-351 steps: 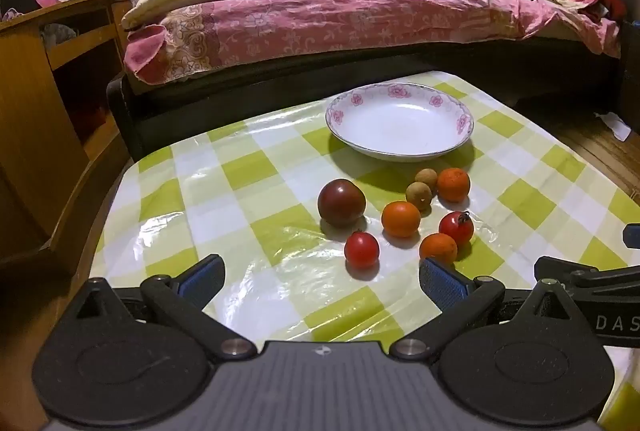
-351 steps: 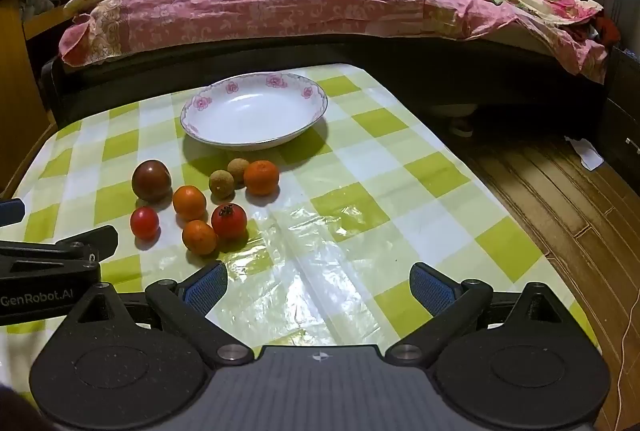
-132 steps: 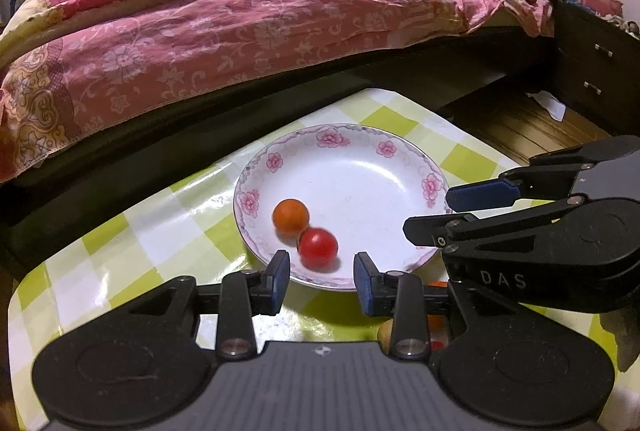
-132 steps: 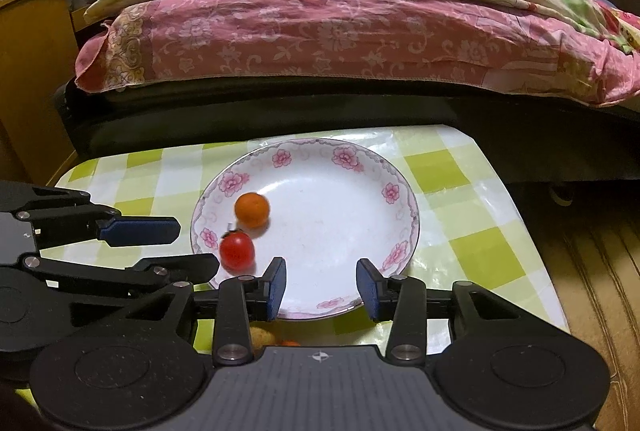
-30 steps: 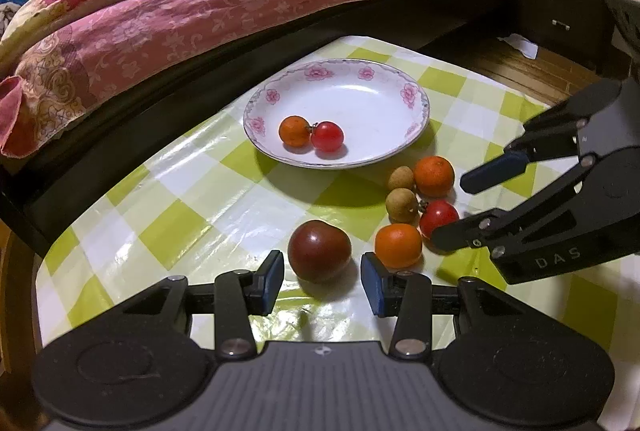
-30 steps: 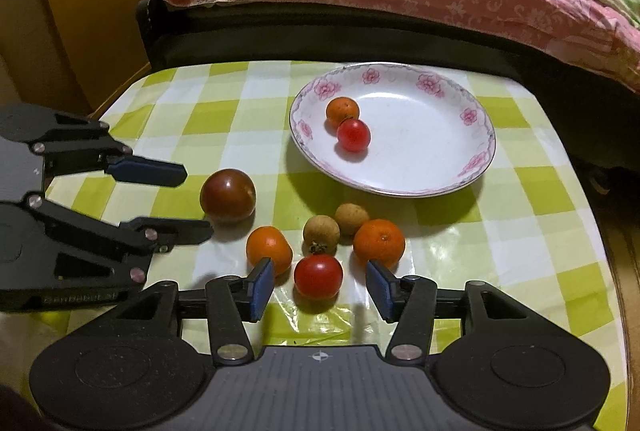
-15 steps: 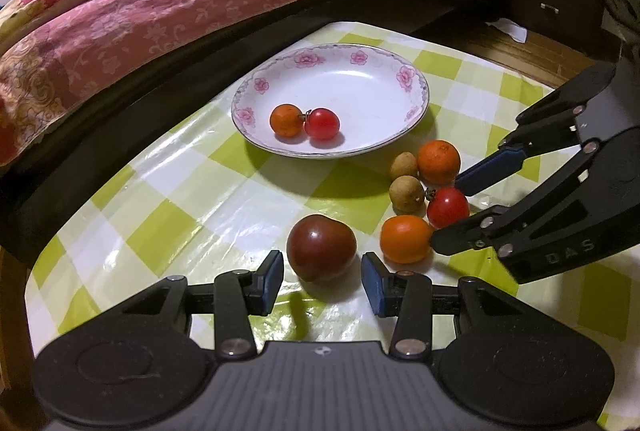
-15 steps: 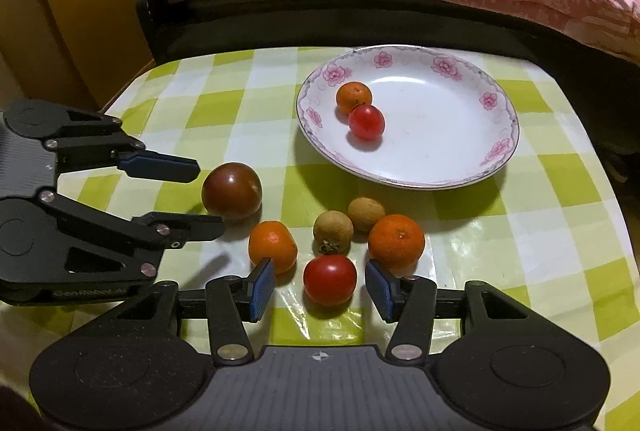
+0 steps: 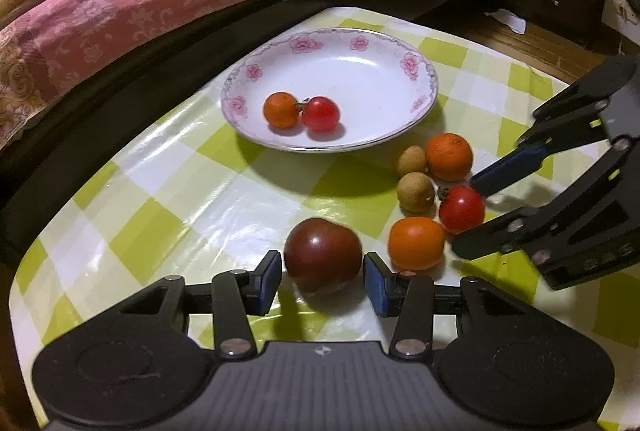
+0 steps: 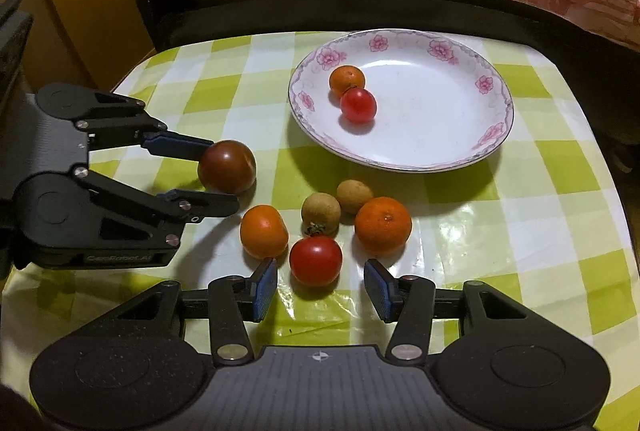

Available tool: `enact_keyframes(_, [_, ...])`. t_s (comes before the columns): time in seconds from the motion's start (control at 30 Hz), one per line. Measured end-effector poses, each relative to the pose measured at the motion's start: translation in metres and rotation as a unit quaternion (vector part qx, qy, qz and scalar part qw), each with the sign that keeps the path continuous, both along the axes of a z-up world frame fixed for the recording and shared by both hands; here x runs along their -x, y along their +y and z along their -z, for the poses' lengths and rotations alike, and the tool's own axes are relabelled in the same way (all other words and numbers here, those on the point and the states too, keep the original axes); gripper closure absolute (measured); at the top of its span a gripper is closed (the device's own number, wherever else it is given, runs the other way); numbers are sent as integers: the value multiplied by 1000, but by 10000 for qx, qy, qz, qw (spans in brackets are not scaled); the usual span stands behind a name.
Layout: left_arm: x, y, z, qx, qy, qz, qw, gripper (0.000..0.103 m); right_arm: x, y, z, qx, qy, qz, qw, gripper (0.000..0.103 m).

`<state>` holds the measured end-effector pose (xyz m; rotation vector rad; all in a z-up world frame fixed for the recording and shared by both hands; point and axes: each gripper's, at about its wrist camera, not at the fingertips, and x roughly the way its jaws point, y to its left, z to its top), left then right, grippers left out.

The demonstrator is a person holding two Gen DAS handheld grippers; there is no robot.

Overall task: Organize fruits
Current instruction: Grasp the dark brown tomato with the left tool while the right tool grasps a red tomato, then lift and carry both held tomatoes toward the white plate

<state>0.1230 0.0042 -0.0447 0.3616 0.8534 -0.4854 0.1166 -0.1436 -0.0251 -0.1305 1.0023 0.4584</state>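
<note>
Our left claw [image 9: 322, 277] brackets a dark tomato [image 9: 323, 254], pads just clear and opening; our right claw [image 10: 320, 287] gapes around a red tomato [image 10: 315, 260], untouched.

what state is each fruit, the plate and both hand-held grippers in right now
plate: upright, holds two fruits
small orange: in plate
small red tomato: in plate, touching that orange
dark tomato: on table, between open left hand-held gripper pads
red tomato: on table, ahead of open right hand-held gripper
two brown fruits: on table
</note>
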Motion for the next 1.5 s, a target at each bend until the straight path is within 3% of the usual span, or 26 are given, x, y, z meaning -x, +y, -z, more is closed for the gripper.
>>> enact_keyframes(0.33, [3,0,-2,16,-2,-101,9999,55,-6,4,4,8,33,71,10000,74])
enact_keyframes(0.6, [4,-4,1,-199,-79,-106,9997,55,-6,7,5,107,-3,81,9999,74])
enact_keyframes(1.5, [5,0,-6,-126,-78,-232,9996,56,-6,12,3,452,-87,165,9988,77])
